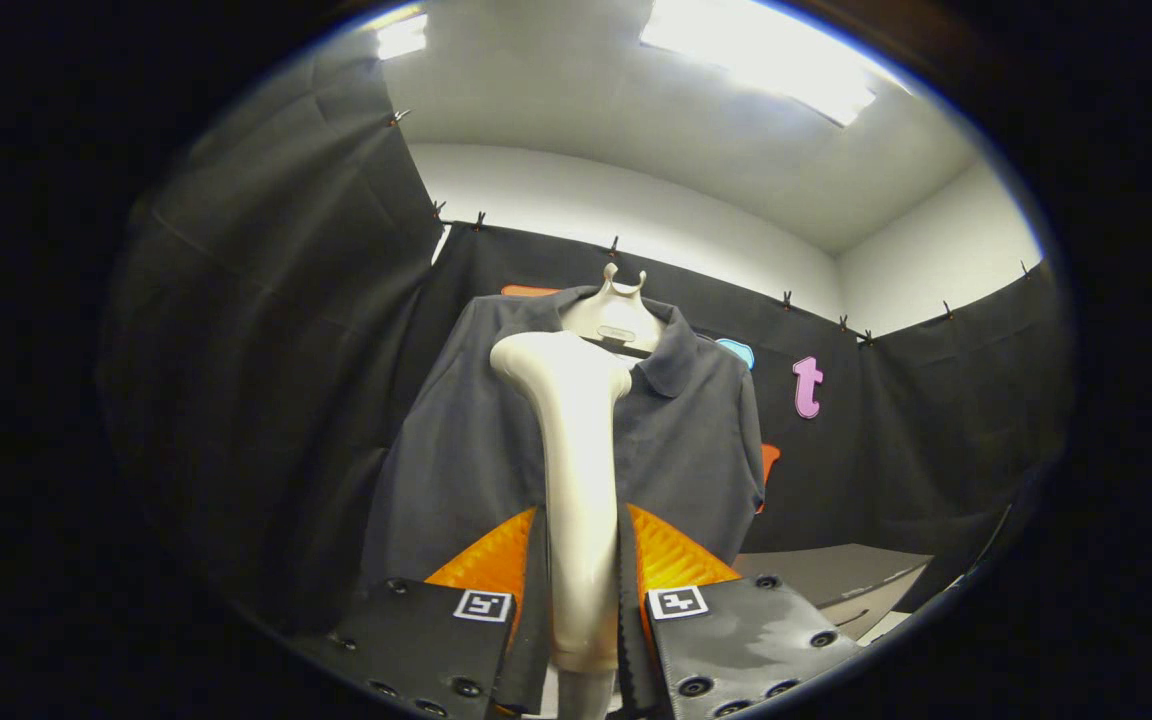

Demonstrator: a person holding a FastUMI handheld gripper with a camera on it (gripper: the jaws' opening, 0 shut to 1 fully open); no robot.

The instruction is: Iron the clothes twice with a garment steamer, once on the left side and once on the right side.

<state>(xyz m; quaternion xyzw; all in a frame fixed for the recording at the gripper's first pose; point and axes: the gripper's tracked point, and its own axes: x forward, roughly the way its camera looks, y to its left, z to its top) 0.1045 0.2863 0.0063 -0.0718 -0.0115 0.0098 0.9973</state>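
Booth: black cloth walls [266,330] pinned up with small clips surround the scene on 3 sides, with white room wall above them and 2 bright ceiling light panels [766,60] overhead.
Surface: a pale grey-brown tabletop [836,575] lies low beyond the right finger, just past the shirt's hem.
Shirt: a dark grey short-sleeved polo shirt [466,440] with a folded collar hangs straight ahead of the gripper, beyond the steamer, its front facing the camera.
Hanger: a cream plastic hanger neck [616,310] with a forked top stands out of the collar opening, directly above and behind the steamer's head.
Steamer: a cream-white plastic handheld garment steamer [576,480] stands upright between the 2 fingers; its long smooth handle rises from the fingers and its rounded head bends toward the left at the top, level with the shirt's upper chest, just below the collar.
Head and fabric: whether the head touches the shirt cannot be told from this angle.
Gripper: the gripper [581,610] is clenched on the steamer's handle, 1 ribbed pad pressing each side of it, with no gap showing between pad and handle.
Fingers: each finger [736,640] carries a small square black-and-white marker near its inner edge, beside the handle.
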